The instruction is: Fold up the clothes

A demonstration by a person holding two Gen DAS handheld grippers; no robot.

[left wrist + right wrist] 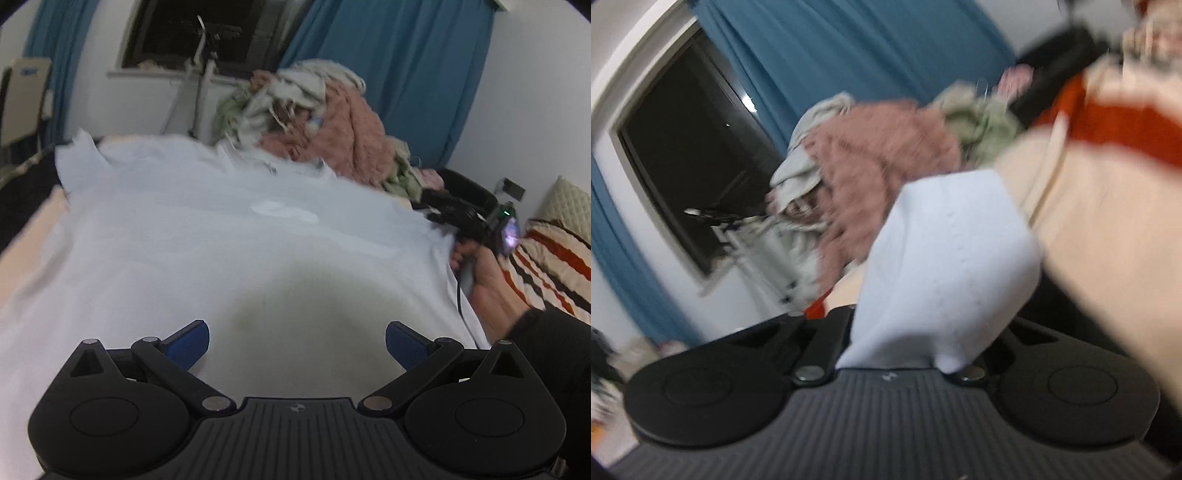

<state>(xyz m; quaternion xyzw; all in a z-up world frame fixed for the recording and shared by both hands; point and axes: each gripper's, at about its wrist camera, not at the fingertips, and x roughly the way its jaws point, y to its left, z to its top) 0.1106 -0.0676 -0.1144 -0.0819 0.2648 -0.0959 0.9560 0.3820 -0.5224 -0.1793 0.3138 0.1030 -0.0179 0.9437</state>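
Jaws first: the left gripper [297, 345] had its jaws spread wide with nothing between them, both blue pads [188, 343] hanging just over the cloth at the bottom of the left wrist view. The right gripper [897, 354] had its jaws pressed together on a bunched edge of the white garment [221, 236]; in the right wrist view the cloth [945, 273] spilled up out of the jaws and covered them, so I couldn't see how deep the bite was.

The garment itself lay spread across the bed [22, 236], filling the middle of the left wrist view, its right edge lifted by the right hand [480, 266] at the right of the frame.

What could've gone wrong, as I saw it:

- Only one edge was held. With the left side free, pulling the right edge over would probably have dragged the whole thing sideways instead of folding it.
- If the pinch was shallow or only caught one layer, the cloth could've slipped out mid-fold, or the layers could've separated.
- The laundry pile [325, 122] sat right up against the far edge of the garment in the upper middle of the frame. A wide sweep could've snagged the pink fluffy piece [871, 166] or pulled it onto the shirt.
- The striped blanket [554, 258] at the right was near the held edge too, so catching it was possible.
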